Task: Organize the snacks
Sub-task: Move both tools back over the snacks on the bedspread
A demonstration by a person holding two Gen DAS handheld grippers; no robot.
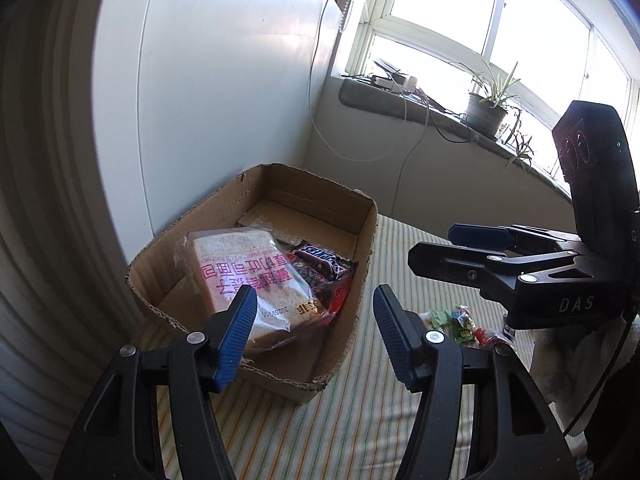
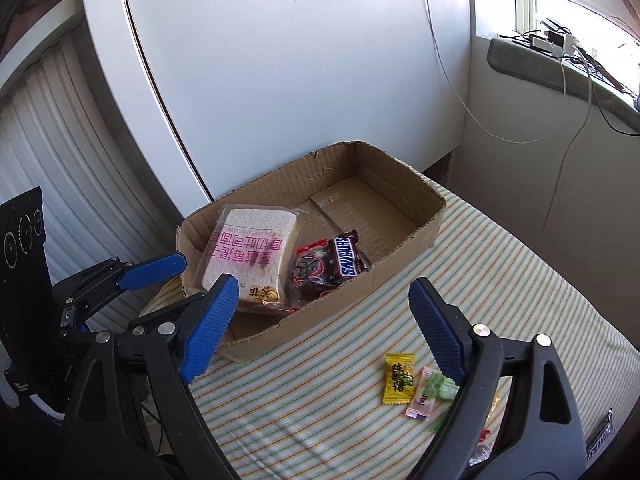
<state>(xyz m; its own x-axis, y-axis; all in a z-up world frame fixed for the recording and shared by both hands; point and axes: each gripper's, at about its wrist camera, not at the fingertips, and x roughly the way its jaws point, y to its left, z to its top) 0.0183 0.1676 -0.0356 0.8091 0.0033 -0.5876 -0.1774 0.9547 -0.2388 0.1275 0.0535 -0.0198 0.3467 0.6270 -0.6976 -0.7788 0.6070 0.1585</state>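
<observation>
The left wrist view looks forward and down from close above the near left corner of the cardboard box point(image 1: 256, 276), facing the far window point(image 1: 480, 20) and catching the right gripper point(image 1: 460, 248) at its right. The right wrist view looks down from the near right, a little farther back, toward the white wall. Both share the box, the striped cloth point(image 2: 480, 264) and the windowsill.

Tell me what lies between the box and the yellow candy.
Only bare striped cloth lies between the box and the yellow candy, as the right wrist view shows.
</observation>
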